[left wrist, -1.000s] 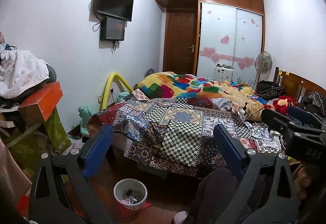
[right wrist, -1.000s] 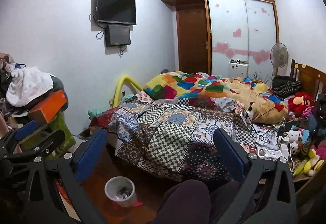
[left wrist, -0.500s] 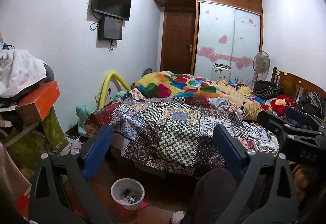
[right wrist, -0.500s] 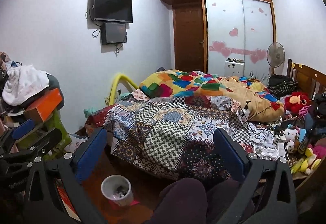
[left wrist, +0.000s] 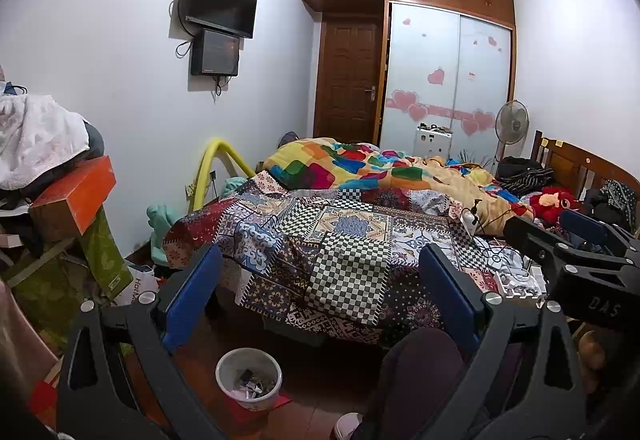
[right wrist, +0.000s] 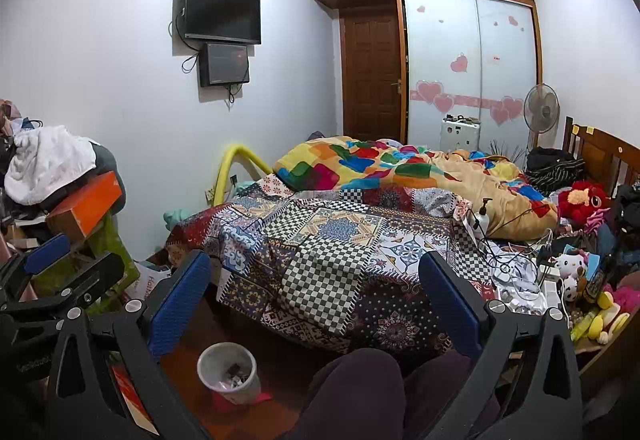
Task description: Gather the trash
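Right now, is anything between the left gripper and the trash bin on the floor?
Nothing visible blocks it. The bin stands on bare floor just below the left gripper, whose jaws are open and empty. The person's knee sits to its right and the bed's quilt hangs behind it, neither across the path.

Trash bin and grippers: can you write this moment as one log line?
left gripper: open, empty | right gripper: open, empty | trash bin: on floor by bed, holds scraps | step: nothing picked up

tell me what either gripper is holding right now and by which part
Nothing is held. The left gripper and the right gripper are both open and empty, above the white round trash bin on the floor.
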